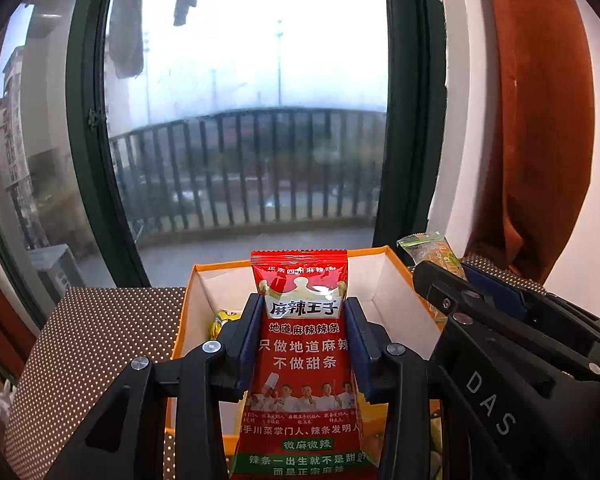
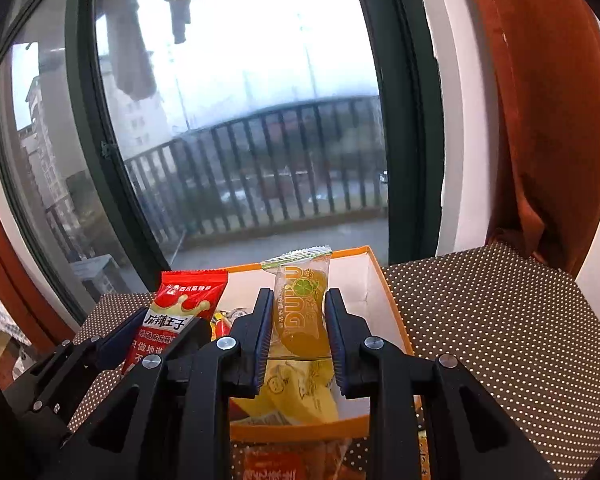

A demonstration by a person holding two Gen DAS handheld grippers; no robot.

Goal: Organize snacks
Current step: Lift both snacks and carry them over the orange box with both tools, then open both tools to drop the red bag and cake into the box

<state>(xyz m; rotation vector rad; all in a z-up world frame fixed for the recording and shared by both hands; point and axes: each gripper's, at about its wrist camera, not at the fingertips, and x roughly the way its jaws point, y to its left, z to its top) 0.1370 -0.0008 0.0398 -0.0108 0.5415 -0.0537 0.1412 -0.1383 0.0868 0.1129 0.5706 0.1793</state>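
Observation:
My left gripper is shut on a red spicy-strip snack packet and holds it upright over an orange-rimmed white box. My right gripper is shut on a clear packet with a yellow jelly snack, also held upright over the same box. The red packet and the left gripper show at the left of the right wrist view. The right gripper and its packet show at the right of the left wrist view. Yellow snack packets lie in the box.
The box stands on a brown table with white dots. A large window with a balcony railing is right behind it. A rust-coloured curtain hangs at the right. More snack packets lie in front of the box.

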